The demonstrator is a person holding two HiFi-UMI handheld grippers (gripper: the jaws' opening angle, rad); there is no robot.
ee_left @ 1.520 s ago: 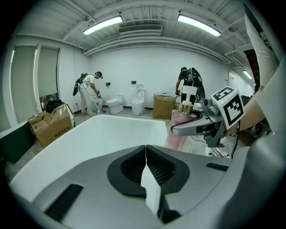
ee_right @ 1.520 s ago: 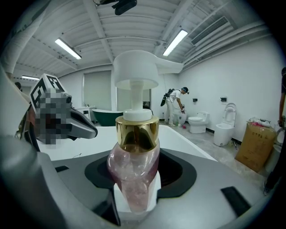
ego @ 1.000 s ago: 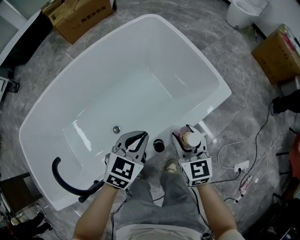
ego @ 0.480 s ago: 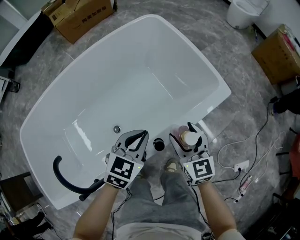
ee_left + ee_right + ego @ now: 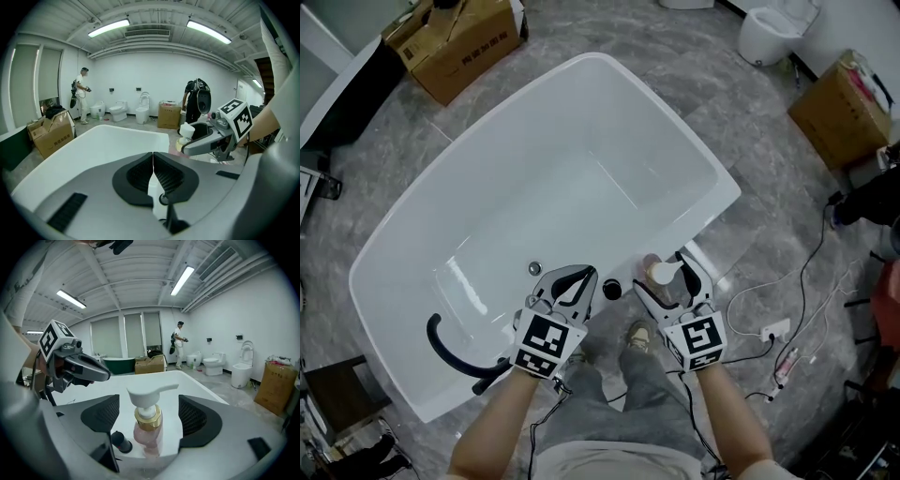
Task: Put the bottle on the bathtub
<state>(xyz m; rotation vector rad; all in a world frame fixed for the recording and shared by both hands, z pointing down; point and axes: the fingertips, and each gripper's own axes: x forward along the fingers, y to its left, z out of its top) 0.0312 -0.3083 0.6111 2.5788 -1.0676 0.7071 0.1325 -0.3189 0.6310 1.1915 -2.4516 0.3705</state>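
Note:
A pink pump bottle (image 5: 661, 272) with a white pump head and gold collar stands upright on the near rim of the white bathtub (image 5: 412, 375). My right gripper (image 5: 666, 278) is open, and its jaws flank the bottle (image 5: 146, 427) with a gap on each side. In the right gripper view the pads (image 5: 105, 414) stand clear of it. My left gripper (image 5: 567, 281) is shut and empty, hovering over the rim to the left. From the left gripper view the shut jaws (image 5: 153, 164) point across the tub, with the bottle (image 5: 186, 131) at the right.
A black knob (image 5: 612, 290) sits on the rim between the grippers, and a black curved spout (image 5: 450, 352) stands on the rim at the left. Cardboard boxes (image 5: 455, 37), a toilet (image 5: 764, 33) and floor cables (image 5: 787, 319) surround the tub. A person (image 5: 80, 93) stands far off.
The right gripper's jaws have spread away from the bottle, which stays standing on the rim. The head view has shifted slightly. The left gripper stays shut in place.

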